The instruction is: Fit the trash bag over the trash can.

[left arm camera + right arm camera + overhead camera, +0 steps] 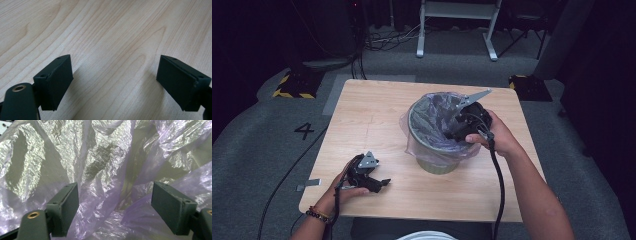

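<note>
While left of bin, floor "4".

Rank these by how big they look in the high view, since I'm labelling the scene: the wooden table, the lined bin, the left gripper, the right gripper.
1. Wooden table, by far the largest.
2. Lined bin, standing on it.
3. Right gripper and left gripper: they look about alike, and the right one is partly sunk in the bin liner, so I won't rank them.

Crinkled, glossy lilac plastic liner; smooth, matt pale wood-grain table; matt black tongs.
</note>
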{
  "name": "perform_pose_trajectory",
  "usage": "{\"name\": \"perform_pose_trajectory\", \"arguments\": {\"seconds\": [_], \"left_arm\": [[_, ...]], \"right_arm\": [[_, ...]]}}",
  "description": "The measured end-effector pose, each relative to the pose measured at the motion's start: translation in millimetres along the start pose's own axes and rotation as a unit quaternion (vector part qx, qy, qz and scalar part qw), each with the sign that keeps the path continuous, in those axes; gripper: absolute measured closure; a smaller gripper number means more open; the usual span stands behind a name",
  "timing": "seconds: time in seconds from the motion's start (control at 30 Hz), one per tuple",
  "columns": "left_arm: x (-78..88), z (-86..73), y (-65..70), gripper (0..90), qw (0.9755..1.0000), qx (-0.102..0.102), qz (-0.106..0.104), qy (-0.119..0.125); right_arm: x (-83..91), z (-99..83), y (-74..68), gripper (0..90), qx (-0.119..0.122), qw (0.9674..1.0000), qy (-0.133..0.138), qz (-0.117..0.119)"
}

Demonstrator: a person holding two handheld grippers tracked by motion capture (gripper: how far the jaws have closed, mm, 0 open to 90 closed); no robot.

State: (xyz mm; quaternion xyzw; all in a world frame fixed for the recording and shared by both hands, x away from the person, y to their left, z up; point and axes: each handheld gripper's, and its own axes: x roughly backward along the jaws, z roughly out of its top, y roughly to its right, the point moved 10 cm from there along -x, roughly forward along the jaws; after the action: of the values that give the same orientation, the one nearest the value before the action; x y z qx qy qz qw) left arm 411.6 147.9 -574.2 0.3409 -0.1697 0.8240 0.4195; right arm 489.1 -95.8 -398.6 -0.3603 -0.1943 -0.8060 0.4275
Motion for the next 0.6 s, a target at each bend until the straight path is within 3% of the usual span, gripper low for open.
{"name": "perform_pose_trajectory", "arguments": {"seconds": [0.27, 0.5, 0.6], "left_arm": [[0.0, 0.0, 0.0, 13.3, 1.0000, 0.000, 0.000, 0.000], [0.0, 0.1, 0.0, 13.3, 1.0000, 0.000, 0.000, 0.000], [0.0, 0.1, 0.0, 13.3, 1.0000, 0.000, 0.000, 0.000]], "right_arm": [[5.2, -4.1, 7.1, 22.0, -0.009, 0.9999, -0.003, -0.014], [4.7, -6.3, 9.7, 20.4, -0.024, 0.9996, -0.013, -0.011], [6.4, -6.5, 10.3, 20.6, -0.019, 0.9997, -0.012, -0.014]]}}
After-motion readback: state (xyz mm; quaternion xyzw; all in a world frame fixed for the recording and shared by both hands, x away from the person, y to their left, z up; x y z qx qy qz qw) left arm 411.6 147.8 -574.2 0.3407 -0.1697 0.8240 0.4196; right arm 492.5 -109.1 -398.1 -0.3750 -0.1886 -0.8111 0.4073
